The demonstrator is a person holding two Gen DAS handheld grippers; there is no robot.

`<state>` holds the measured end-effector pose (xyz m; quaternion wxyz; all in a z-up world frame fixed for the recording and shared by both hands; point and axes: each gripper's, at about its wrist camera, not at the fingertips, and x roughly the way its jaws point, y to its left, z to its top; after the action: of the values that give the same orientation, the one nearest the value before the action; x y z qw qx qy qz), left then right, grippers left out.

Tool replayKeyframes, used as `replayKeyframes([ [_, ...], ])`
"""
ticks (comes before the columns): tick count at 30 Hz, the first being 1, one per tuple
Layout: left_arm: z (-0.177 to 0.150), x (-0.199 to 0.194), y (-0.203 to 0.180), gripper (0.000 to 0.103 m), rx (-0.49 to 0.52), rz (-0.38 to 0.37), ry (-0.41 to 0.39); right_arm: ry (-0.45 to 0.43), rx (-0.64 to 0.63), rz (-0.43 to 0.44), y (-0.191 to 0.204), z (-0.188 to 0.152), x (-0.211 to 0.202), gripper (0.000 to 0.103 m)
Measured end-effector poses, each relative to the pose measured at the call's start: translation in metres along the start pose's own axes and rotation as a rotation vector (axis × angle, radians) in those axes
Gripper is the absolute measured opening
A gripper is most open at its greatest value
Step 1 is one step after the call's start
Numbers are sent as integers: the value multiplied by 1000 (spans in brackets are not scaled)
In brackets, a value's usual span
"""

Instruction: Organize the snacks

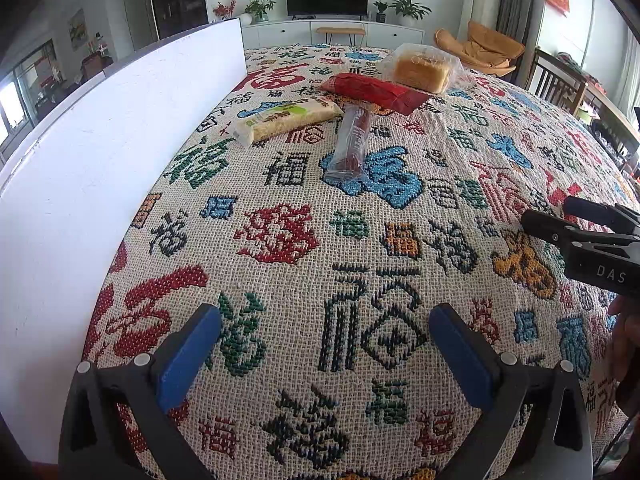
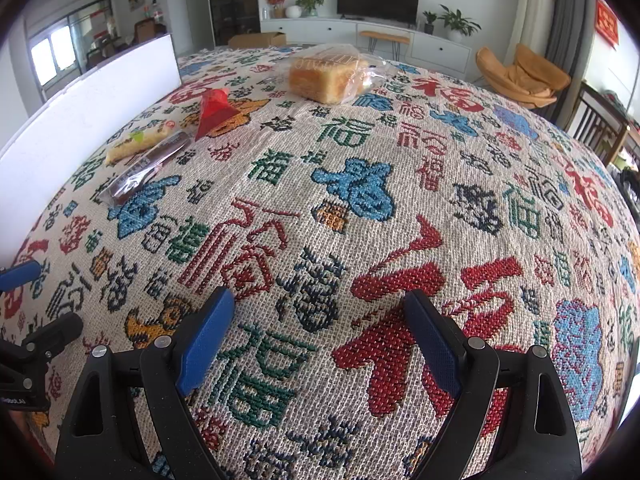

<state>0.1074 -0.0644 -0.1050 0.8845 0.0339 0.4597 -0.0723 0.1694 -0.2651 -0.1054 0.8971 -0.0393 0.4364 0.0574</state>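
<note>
Several snacks lie at the far side of a patterned tablecloth (image 1: 360, 248): a pale cracker pack with a green label (image 1: 288, 118) (image 2: 138, 142), a clear-wrapped dark bar (image 1: 351, 140) (image 2: 148, 166), a red packet (image 1: 376, 90) (image 2: 216, 110) and bagged bread (image 1: 420, 66) (image 2: 330, 76). My left gripper (image 1: 324, 320) is open and empty, well short of them. My right gripper (image 2: 320, 304) is open and empty, low over the cloth; in the left wrist view it shows from the side at the right edge (image 1: 548, 216).
A long white box (image 1: 80, 152) (image 2: 92, 108) stands along the table's left side, beside the snacks. Beyond the table are a TV cabinet (image 1: 332, 32), an orange chair (image 2: 524, 72) and a wooden chair (image 1: 560, 84).
</note>
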Motion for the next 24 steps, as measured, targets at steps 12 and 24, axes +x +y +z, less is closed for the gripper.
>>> replayKeyframes([
  [12,0,0,0,103,0,0,0,0,0,0,0,0,0,89],
  [24,-1,-1,7,103,-31,9,1,2,1,2,0,-1,0,89],
])
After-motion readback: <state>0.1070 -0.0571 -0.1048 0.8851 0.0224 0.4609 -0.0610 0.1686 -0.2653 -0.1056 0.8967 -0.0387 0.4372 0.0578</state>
